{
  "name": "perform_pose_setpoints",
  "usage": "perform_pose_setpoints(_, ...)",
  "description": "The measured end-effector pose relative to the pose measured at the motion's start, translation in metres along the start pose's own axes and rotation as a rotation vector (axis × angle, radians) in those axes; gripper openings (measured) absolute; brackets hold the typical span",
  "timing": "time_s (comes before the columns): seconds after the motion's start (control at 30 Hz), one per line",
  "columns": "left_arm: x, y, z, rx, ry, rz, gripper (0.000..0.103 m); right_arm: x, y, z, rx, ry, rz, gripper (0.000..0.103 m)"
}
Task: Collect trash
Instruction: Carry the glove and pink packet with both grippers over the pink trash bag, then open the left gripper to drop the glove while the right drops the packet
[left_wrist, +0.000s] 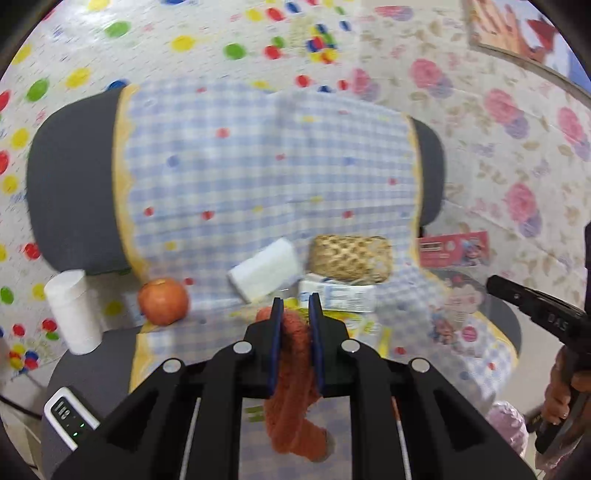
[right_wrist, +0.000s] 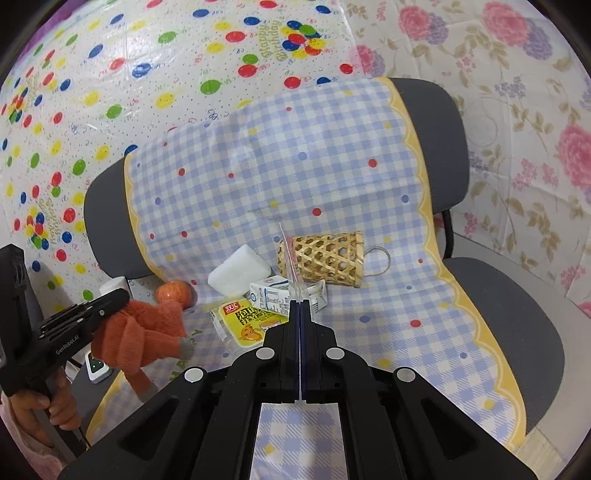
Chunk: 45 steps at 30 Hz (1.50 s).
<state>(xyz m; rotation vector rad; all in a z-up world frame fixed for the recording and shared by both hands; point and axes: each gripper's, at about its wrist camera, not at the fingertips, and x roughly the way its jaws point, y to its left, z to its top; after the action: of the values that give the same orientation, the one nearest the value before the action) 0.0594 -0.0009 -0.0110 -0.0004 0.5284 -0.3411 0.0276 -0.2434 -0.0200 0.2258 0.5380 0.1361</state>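
Orange cloth (left_wrist: 291, 387); blue-white checked, dotted cover (right_wrist: 295, 177); grey chair (right_wrist: 107, 229); tan woven basket (right_wrist: 325, 258); yellow packet (right_wrist: 247, 321).

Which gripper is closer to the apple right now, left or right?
Left. The left gripper, shut on the orange cloth, hovers right beside the apple; the right gripper sits farther off, over the milk carton.

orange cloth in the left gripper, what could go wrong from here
1. The orange cloth is pinched by one fold in the left gripper, and most of it hangs loose below, so it might slip out or drag.
2. The hanging end swings close to the apple at the seat edge and could nudge it off.
3. The right gripper holds only a thin clear wrapper, which may slide free.
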Motion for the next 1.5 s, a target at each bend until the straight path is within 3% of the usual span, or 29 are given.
perform_pose_setpoints(0.43, 0.001, -0.112, 0.002, 0.134, -0.008, -0.286, 0.012, -0.074, -0.045, -0.017, 0.064, -0.064, -0.136, 0.000)
perform_pose_setpoints(0.9, -0.008, -0.236, -0.042, 0.295, 0.036, -0.559, 0.012, -0.161, -0.104, -0.078, 0.167, -0.071, -0.389, 0.000)
perform_pose_setpoints(1.2, -0.008, -0.286, -0.082, 0.375, 0.094, -0.677, 0.012, -0.197, -0.132, -0.134, 0.260, -0.013, -0.535, 0.001)
perform_pose_setpoints(1.5, -0.002, -0.322, -0.111, 0.427, 0.151, -0.743, 0.012, -0.207, -0.149, -0.166, 0.327, 0.028, -0.558, 0.001)
